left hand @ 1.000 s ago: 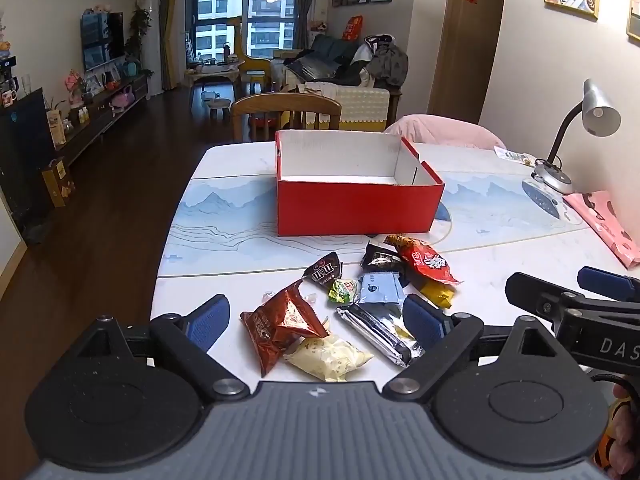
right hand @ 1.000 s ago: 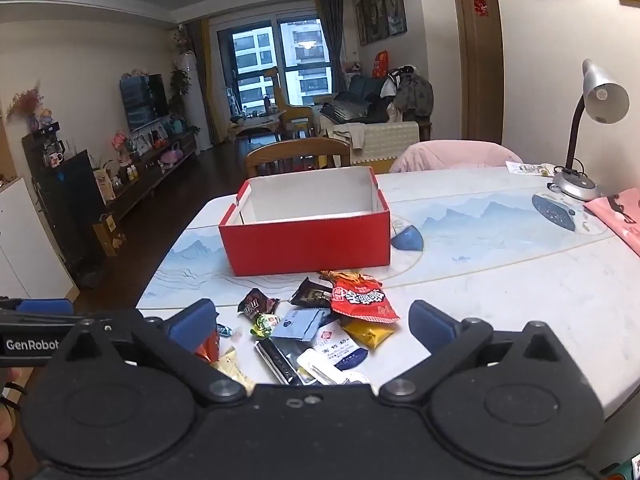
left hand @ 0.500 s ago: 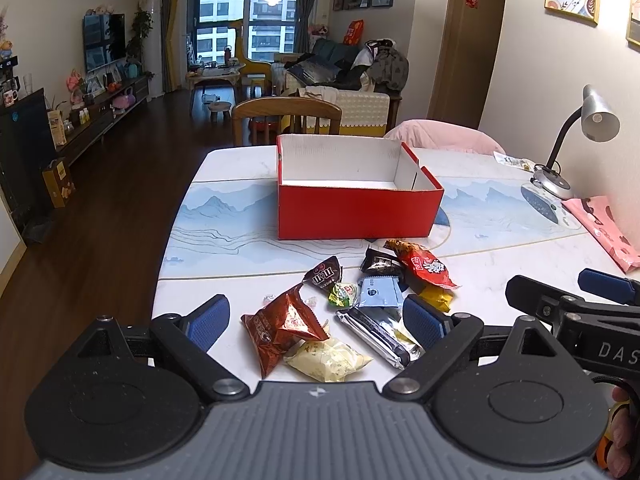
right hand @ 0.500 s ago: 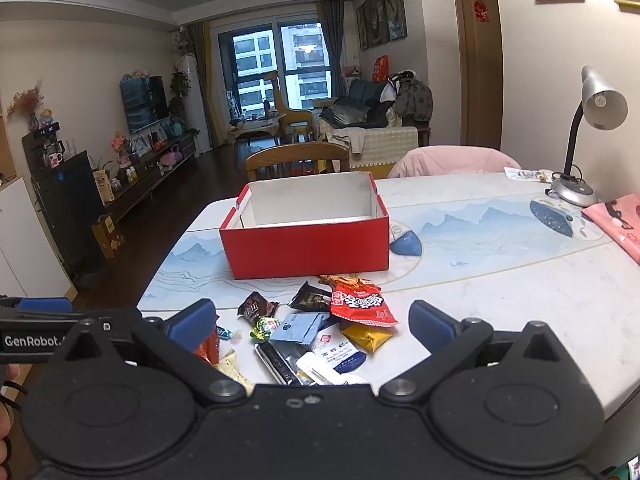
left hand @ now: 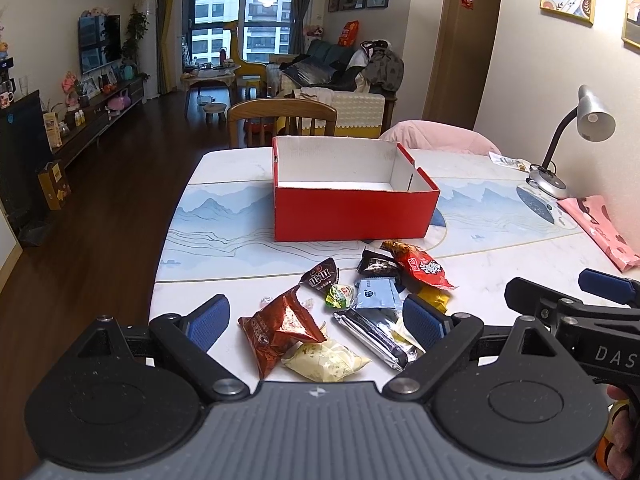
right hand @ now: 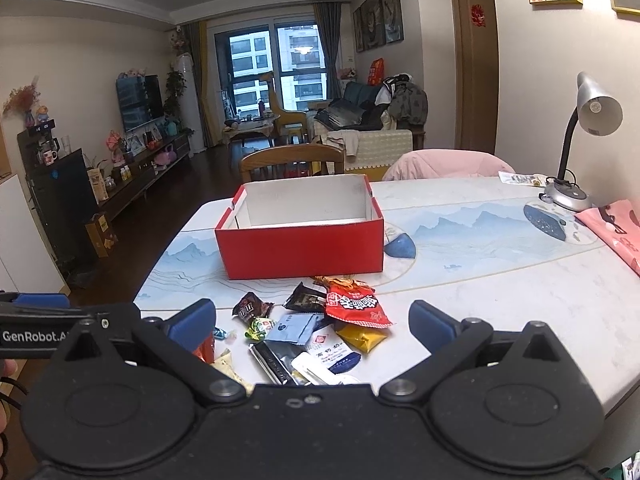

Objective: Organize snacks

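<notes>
A red box with a white inside stands open and empty on the table. In front of it lies a pile of snacks: a brown crinkled bag, a pale yellow packet, a red packet, a light blue sachet, a brown candy pack and a silver bar. My left gripper hovers open over the near side of the pile. Beside it, my right gripper is open too, holding nothing.
A desk lamp stands at the table's far right, with a pink bag near it. A wooden chair and a pink-covered chair sit behind the box. The table's left edge drops to dark floor.
Both views have pulled back slightly from the table, so the box and snacks look a little farther off. No snack has moved, and both grippers stay open.
</notes>
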A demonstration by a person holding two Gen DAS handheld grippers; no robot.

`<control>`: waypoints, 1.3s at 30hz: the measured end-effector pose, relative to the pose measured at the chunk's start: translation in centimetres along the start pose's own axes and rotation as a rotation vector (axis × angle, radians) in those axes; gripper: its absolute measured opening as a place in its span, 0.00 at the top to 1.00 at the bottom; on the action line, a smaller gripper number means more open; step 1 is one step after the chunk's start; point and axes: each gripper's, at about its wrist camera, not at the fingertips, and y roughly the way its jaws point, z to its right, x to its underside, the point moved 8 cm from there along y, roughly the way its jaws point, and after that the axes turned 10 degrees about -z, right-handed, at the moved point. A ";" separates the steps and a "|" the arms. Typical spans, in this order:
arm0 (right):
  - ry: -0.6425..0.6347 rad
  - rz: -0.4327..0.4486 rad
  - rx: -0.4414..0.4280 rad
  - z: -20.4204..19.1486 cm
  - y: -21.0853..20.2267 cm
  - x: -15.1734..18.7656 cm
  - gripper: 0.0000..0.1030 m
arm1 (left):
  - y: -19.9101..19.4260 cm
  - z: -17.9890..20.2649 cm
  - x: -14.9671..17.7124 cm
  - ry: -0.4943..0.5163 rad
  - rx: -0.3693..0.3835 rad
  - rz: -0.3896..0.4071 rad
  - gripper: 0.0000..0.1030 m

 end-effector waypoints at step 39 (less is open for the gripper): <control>0.005 0.025 0.049 0.1 0.2 -0.1 0.00 | 1.2 0.9 -0.5 0.068 0.060 -0.007 0.09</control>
